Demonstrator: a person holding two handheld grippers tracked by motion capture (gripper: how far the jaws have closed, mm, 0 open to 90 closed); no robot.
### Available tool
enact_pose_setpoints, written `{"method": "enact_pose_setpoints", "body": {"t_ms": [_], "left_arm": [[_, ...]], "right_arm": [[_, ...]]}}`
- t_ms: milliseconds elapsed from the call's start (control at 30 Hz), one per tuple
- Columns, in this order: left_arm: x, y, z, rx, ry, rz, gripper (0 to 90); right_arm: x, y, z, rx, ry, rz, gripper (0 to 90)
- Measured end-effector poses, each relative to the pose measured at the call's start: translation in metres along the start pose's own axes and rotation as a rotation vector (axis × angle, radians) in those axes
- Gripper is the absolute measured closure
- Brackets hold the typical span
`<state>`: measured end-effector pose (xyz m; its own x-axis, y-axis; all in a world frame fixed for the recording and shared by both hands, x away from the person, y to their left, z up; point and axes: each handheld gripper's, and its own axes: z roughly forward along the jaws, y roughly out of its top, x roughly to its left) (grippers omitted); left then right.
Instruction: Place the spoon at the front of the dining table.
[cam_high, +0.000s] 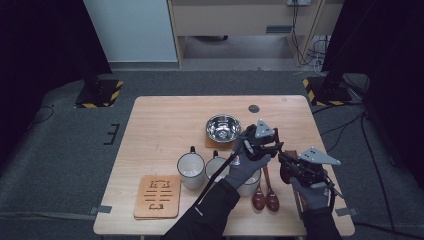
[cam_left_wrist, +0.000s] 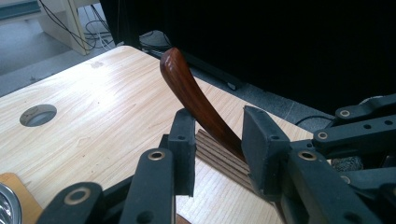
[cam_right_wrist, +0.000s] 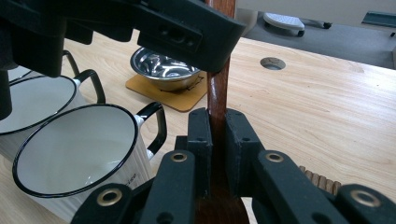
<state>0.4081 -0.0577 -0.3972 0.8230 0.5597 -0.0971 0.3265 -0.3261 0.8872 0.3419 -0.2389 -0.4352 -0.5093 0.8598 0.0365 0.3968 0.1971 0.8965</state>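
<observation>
The right tool clamps the wooden spoon; its handle rises between the left tool's parted pads, seemingly not yet pinched.

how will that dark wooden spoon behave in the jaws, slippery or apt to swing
The wooden spoon looks stiff, keeping its curve unsupported. Its glossy finish suggests slipperiness, so it may twist. The right gripper clamps it; the left gripper brackets the handle, probably steadying swing.
</observation>
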Motion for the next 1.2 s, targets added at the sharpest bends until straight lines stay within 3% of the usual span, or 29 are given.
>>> {"method": "enact_pose_setpoints", "body": {"t_ms": [300,667,933,1200], "left_arm": [[0.003,0.001,0.0,-0.004,0.0,-0.016,65.4],[-0.003,0.005,0.002,0.013,-0.028,-0.01,72.5],[-0.005,0.007,0.002,0.015,-0.041,-0.007,75.6],[-0.008,0.007,0.002,0.015,-0.083,-0.007,81.1]], "right_arm": [[0.003,0.001,0.0,0.007,0.015,-0.029,81.6],[-0.001,-0.001,0.003,0.02,0.01,0.005,81.4],[-0.001,-0.001,0.003,0.019,0.012,0.005,81.3],[-0.002,-0.002,0.005,0.023,0.014,0.003,81.1]]}}
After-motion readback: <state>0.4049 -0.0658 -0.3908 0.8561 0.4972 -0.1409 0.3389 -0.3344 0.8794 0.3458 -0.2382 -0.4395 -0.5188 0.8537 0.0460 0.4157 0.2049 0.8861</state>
